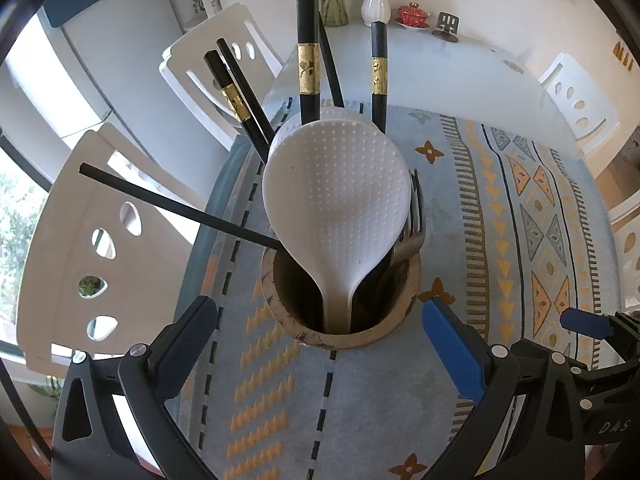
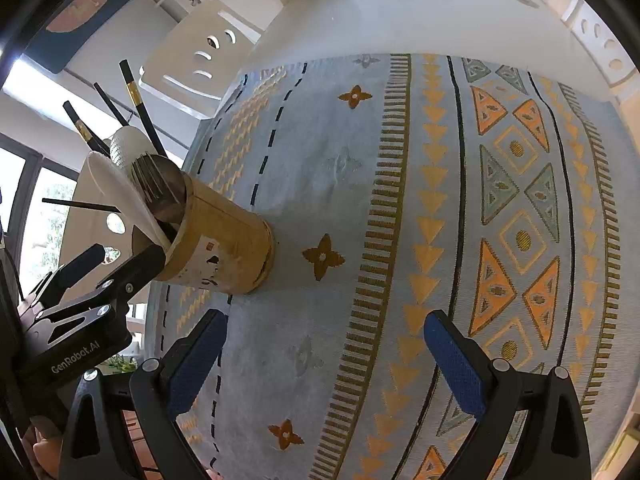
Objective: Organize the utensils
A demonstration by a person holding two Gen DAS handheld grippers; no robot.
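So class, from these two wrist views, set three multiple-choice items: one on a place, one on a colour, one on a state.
1. Where are the utensils?
A. In the round bamboo holder
B. Flat on the patterned tablecloth
C. In a drawer

2. What colour is the dimpled plastic rice paddle?
A. Black
B. White
C. Red

3. How is the left gripper?
A. Shut on a fork
B. Shut on nothing
C. Open

Answers: 1 A, paddle, metal forks and black chopsticks stand in it; 2 B, plainly white; 3 C, its blue pads stand apart, either side of the holder.
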